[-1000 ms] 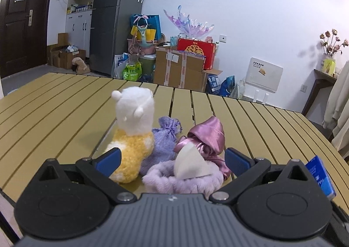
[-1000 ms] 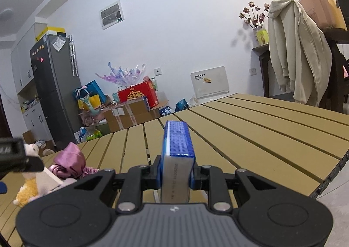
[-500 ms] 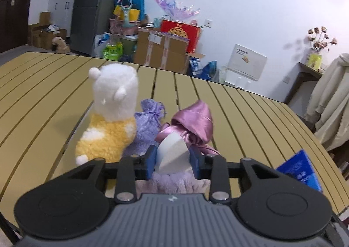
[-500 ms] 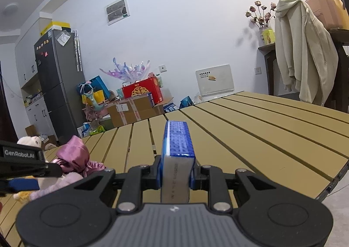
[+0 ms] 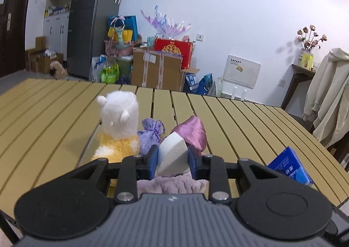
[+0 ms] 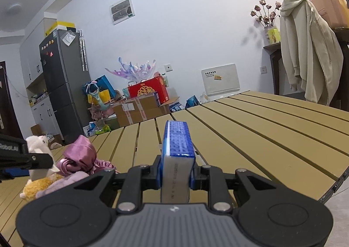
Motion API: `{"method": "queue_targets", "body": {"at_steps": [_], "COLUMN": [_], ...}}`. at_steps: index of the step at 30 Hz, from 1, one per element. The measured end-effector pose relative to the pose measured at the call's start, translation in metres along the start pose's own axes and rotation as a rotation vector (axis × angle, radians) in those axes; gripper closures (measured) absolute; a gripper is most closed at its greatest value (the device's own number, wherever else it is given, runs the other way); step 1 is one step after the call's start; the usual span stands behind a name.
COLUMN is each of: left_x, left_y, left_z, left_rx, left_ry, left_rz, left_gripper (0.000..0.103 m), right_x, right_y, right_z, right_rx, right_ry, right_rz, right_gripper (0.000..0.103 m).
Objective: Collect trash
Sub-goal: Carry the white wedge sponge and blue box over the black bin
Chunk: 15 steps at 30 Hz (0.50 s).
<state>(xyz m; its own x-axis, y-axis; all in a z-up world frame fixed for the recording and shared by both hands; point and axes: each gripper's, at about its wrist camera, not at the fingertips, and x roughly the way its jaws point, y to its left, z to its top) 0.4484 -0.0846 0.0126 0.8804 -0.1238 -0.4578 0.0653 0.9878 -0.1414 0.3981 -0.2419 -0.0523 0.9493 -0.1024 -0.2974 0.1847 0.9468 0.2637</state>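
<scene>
Above the slatted table (image 5: 240, 120), a white sponge wedge (image 5: 172, 155) is being squeezed by the closing left gripper (image 5: 172, 160), tilted downward; a blue box (image 6: 177, 157) is clamped in the right gripper (image 6: 176, 170).

We see a yellow surface (image 5: 54, 116) made of long slats with dark gaps between them. On it sits a soft toy (image 5: 118, 126), white on top and yellow below. Just beside it lie a little purple pouch (image 5: 150, 135), a shiny pink cloth bag (image 5: 194, 132) and a fluffy lilac thing (image 5: 172, 184), all huddled together.
</scene>
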Motion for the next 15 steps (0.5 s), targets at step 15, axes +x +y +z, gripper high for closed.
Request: {"method": "queue_targets", "body": {"at_steps": [15], "left_x": [-0.056], "left_y": [0.001], "left_z": [0.002], "left_rx": [0.053], "left_ry": [-0.034], "left_rz": [0.045], "left_gripper": [0.074], "right_x": [-0.037], "right_y": [0.012], "right_z": [0.003], "right_rx": [-0.051], "right_ry": [-0.031], "right_rz": [0.077], "right_gripper": [0.081]}}
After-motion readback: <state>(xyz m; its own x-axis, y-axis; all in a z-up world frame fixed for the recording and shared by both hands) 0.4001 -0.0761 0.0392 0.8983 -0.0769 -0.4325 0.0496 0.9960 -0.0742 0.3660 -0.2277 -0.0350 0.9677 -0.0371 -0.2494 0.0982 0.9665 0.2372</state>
